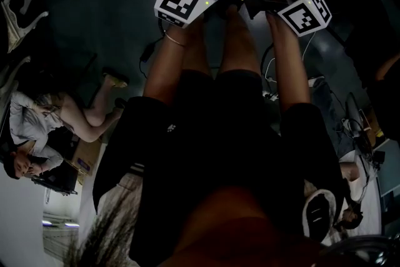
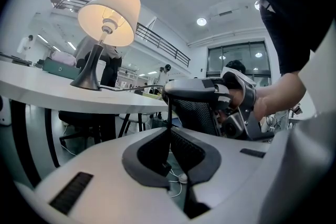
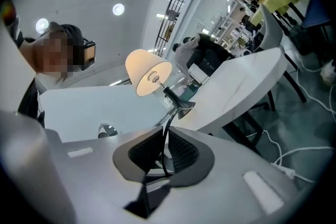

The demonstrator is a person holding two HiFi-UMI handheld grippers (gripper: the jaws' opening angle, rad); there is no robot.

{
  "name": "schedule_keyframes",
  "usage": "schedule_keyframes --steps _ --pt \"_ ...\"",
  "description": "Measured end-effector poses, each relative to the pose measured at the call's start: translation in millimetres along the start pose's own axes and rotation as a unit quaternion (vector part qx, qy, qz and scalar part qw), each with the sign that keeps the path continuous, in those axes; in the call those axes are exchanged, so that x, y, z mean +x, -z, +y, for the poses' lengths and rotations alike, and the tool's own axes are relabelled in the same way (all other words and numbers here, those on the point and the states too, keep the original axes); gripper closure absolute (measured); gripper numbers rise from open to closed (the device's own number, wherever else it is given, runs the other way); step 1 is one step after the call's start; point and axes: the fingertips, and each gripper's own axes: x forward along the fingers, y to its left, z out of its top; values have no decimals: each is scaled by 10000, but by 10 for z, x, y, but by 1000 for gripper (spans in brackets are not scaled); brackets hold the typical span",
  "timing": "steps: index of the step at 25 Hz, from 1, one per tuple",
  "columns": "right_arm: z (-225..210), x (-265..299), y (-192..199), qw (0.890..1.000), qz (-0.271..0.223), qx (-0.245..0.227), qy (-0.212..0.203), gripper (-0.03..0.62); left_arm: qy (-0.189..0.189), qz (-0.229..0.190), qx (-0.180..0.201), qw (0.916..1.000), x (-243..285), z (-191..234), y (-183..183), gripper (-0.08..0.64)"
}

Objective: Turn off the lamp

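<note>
The lamp [image 2: 110, 16] is lit, with a cream shade and a dark cone base, and stands on a white table [image 2: 47, 93]; it also shows in the right gripper view as the lamp [image 3: 148, 72]. Its thin black cord [image 3: 167, 128] runs from the base into my right gripper [image 3: 164, 137], which is shut on it. In the left gripper view the right gripper [image 2: 170, 93] holds the cord [image 2: 169, 113], which drops into my left gripper [image 2: 169, 132], also shut on it. In the head view both marker cubes [image 1: 181, 2] [image 1: 305, 11] show above the person's legs.
A black mesh chair [image 2: 197, 113] stands behind the cord. Table legs and white cables [image 3: 294, 157] are on the floor under the curved table [image 3: 236, 86]. Other people sit nearby [image 1: 37, 115], and more desks stand in the background.
</note>
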Motion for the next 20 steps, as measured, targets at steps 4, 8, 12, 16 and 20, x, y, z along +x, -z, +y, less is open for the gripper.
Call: schedule_keyframes --steps 4,8,12,16,20 --pt "-1 -92 -69 9987 -41 -482 143 561 100 -28 62 9999 13 -68 -67 538" --pt "-79 -255 -124 9969 -200 -647 400 560 174 -150 -40 9997 20 -108 -186 538" --pt "-189 -431 35 9935 131 -889 703 551 204 -262 27 9994 7 -142 -276 538" --pt "-245 -497 267 9895 557 -1041 836 514 311 -344 39 9989 1 -176 -382 538" --pt "-237 -475 442 9869 756 -1097 907 463 348 -449 -28 9984 -36 -188 -458 538"
